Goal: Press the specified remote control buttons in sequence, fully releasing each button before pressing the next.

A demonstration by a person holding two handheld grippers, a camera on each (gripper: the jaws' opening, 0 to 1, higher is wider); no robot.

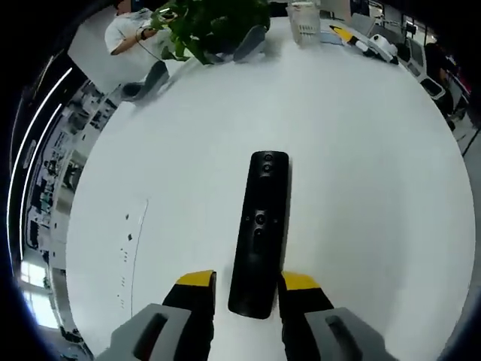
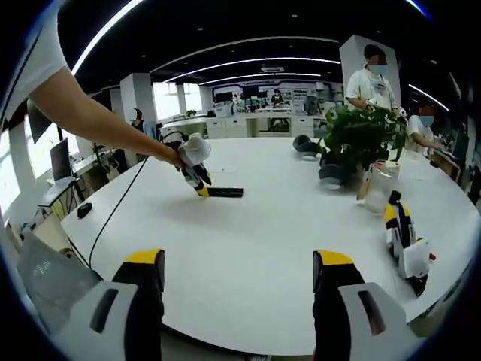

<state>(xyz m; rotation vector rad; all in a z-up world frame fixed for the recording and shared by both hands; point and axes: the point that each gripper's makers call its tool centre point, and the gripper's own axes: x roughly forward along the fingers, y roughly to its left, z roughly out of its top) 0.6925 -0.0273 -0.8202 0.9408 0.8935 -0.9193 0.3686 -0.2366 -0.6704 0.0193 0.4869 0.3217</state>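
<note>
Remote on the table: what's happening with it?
A person holds the left gripper at the near end of the black remote control, which lies flat on the white table. Its open jaws flank the remote. The right gripper is open and empty, back from the remote. No button is being pressed.

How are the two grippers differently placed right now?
The left gripper sits low over the white table, jaws either side of the black remote; the right gripper is held back at the table edge with nothing between its jaws. Both are open and yellow-tipped.
</note>
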